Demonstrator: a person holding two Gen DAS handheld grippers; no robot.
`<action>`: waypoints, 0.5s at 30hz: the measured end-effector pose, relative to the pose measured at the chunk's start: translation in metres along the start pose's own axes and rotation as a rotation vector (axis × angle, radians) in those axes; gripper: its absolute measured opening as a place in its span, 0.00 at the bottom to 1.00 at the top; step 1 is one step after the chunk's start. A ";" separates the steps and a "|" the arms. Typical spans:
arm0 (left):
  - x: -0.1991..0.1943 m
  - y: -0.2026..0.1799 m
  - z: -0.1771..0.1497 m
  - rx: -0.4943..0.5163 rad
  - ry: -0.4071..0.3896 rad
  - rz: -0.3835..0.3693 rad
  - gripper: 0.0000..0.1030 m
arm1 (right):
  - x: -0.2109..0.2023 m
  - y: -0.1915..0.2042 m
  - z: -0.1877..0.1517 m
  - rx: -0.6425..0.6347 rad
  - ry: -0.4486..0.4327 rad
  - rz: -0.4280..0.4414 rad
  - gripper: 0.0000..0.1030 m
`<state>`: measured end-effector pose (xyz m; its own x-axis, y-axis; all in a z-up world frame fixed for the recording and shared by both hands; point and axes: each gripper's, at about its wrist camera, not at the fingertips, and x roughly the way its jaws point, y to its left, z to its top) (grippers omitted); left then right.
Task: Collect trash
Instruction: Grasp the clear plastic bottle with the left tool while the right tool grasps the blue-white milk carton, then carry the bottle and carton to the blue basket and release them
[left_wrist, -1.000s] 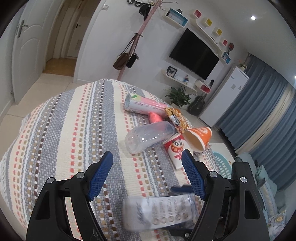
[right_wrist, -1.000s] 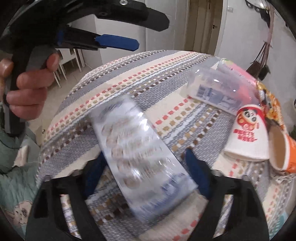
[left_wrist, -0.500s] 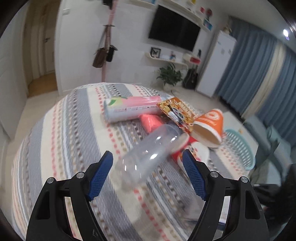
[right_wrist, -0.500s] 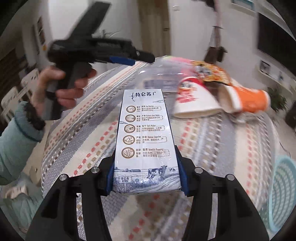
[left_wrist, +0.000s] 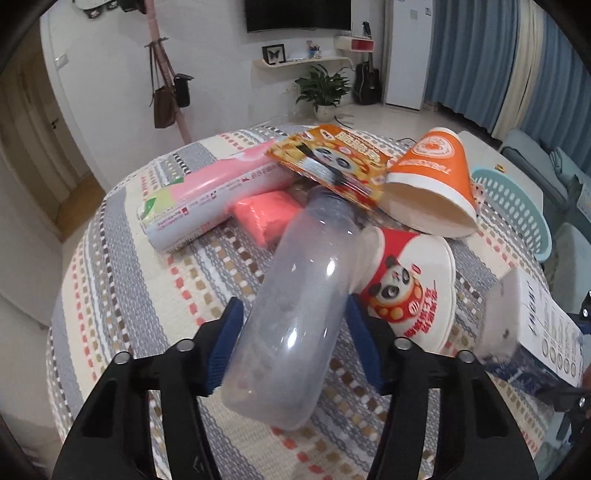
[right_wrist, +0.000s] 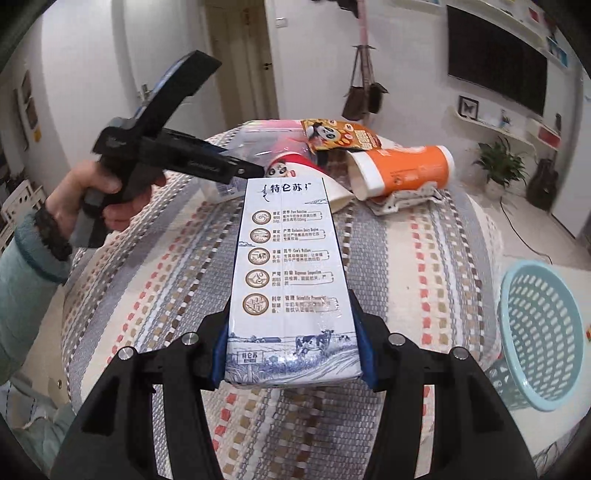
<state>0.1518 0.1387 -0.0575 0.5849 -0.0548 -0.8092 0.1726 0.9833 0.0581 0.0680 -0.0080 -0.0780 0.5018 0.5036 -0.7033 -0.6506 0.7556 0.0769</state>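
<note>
My left gripper (left_wrist: 293, 343) has its blue pads on either side of a clear plastic bottle (left_wrist: 295, 314) lying on the striped cloth; the jaws look closed against it. My right gripper (right_wrist: 291, 347) is shut on a white and blue milk carton (right_wrist: 288, 273), held above the table; the carton also shows in the left wrist view (left_wrist: 532, 328). Behind the bottle lie a panda paper cup (left_wrist: 410, 291), an orange cup (left_wrist: 432, 184), a panda snack packet (left_wrist: 332, 162), a pink tube (left_wrist: 214, 199) and a coral pouch (left_wrist: 266, 218).
A light blue plastic basket (right_wrist: 543, 343) stands on the floor right of the table; it also shows in the left wrist view (left_wrist: 517, 206). The striped tablecloth (right_wrist: 424, 266) covers a round table. A crumpled wrapper (right_wrist: 402, 201) lies by the orange cup.
My left gripper has moved forward onto the clear bottle and narrowed around it. My right gripper has closed on the milk carton and lifted it, turning toward the basket.
</note>
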 end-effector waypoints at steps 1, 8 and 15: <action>-0.003 -0.001 -0.003 -0.008 0.001 0.005 0.49 | 0.001 -0.001 -0.001 0.011 0.003 -0.006 0.49; -0.043 0.000 -0.056 -0.210 0.009 -0.025 0.47 | 0.014 -0.012 -0.006 0.071 0.065 -0.159 0.49; -0.066 -0.010 -0.089 -0.259 -0.001 -0.111 0.49 | 0.020 -0.014 -0.009 0.103 0.089 -0.163 0.56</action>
<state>0.0405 0.1482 -0.0565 0.5745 -0.1646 -0.8017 0.0276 0.9829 -0.1821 0.0818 -0.0123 -0.0996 0.5400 0.3355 -0.7719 -0.5006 0.8653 0.0258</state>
